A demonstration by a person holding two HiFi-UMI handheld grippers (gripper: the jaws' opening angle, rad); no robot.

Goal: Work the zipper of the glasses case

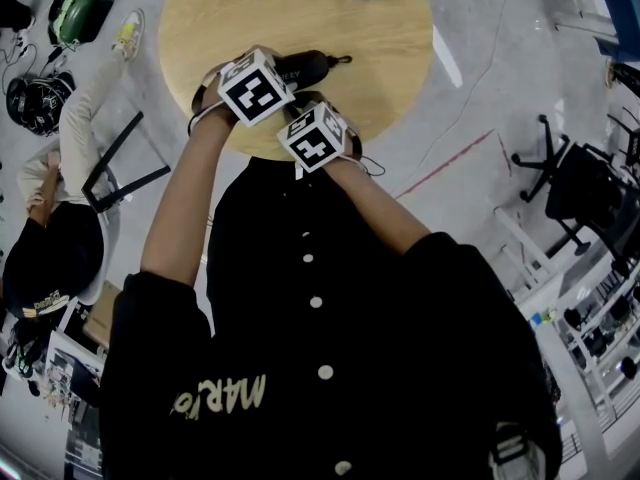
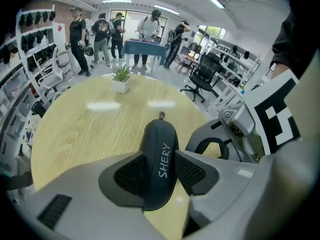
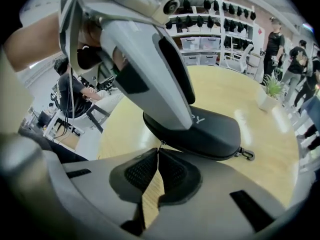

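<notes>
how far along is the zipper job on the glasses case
Done: the left gripper is clamped on the glasses case, steadying it on the table. In hand: the right gripper is pinched shut at the case's edge, apparently on the zipper pull. Left: the case shows no gap, so the zipper itself looks not yet run.

Head view looks steeply down on the counter (image 1: 220,18); both gripper views sit close and low, sharing the glasses case (image 2: 160,154).
</notes>
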